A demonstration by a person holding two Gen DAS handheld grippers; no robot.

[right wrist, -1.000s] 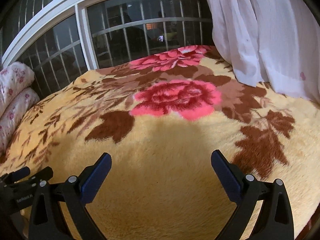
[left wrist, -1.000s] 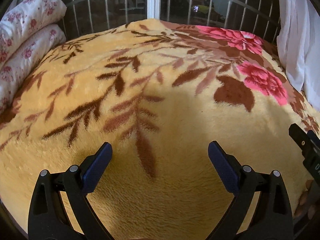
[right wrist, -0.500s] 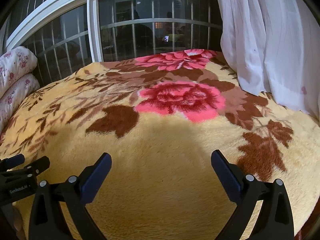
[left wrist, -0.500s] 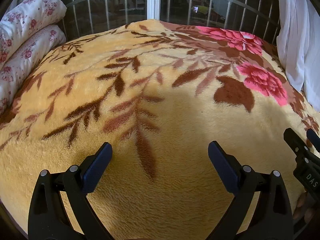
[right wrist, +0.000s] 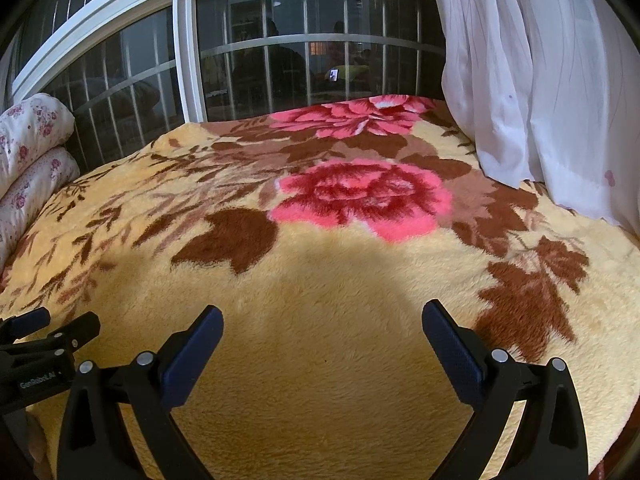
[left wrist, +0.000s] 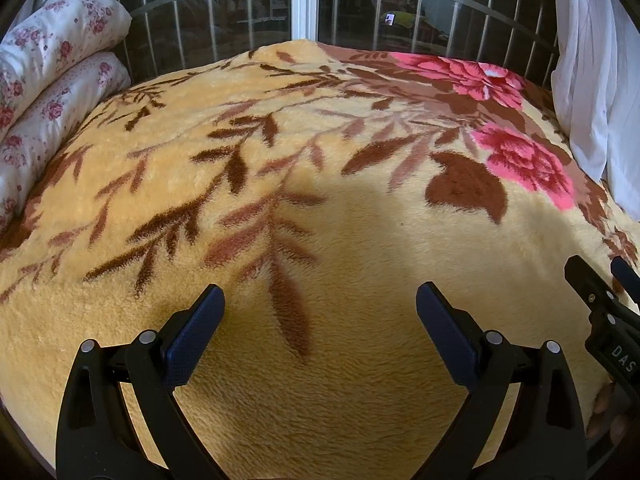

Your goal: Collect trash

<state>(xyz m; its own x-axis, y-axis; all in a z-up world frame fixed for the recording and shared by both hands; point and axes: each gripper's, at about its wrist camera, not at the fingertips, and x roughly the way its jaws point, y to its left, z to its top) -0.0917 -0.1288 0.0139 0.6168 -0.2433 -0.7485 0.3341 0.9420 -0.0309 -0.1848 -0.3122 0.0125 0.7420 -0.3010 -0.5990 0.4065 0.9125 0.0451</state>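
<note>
Trash unseen — both grippers, left gripper (left wrist: 318, 304) and right gripper (right wrist: 322, 324), agape over blanket (left wrist: 360, 240); curtain (right wrist: 540, 80) beside.

The left black plastic gripper (left wrist: 320, 316) is showing dark blue textured pads (left wrist: 192, 336) and silver pivot screws. The right black plastic gripper (right wrist: 322, 332) is looking identical, white lettering showing on each body.
</note>
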